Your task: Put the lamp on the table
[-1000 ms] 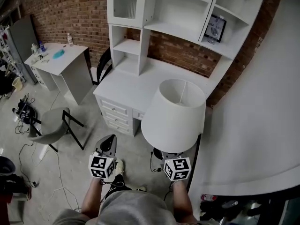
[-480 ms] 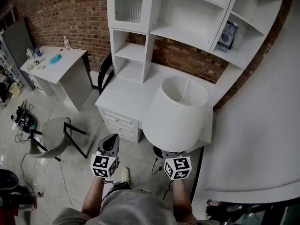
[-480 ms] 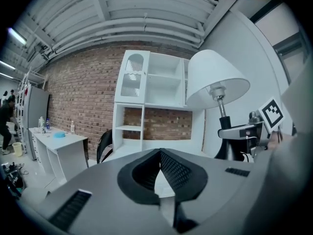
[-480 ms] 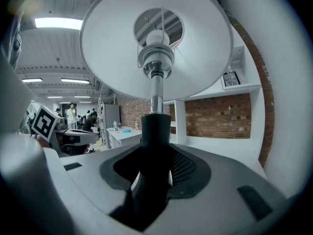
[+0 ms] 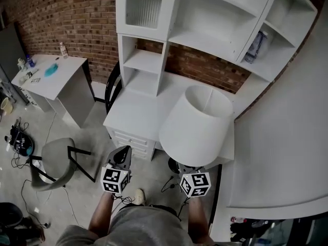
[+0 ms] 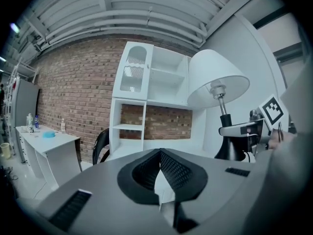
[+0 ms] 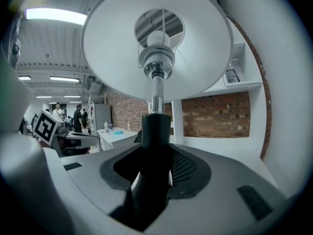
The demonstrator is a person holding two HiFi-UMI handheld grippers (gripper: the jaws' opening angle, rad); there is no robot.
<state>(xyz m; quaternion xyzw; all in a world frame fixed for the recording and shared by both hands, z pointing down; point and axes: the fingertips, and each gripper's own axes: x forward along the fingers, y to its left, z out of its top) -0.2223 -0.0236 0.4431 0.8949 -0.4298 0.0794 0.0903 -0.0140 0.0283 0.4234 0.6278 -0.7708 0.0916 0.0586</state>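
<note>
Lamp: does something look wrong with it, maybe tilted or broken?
No damage shows. The lamp is only off its place: the right gripper grips its black stem and holds it in the air before the white desk, not on it.

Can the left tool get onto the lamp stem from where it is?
Probably yes: the lamp stem stands in open air beside the left tool, nothing between; its jaws are shut and empty, so open first.
</note>
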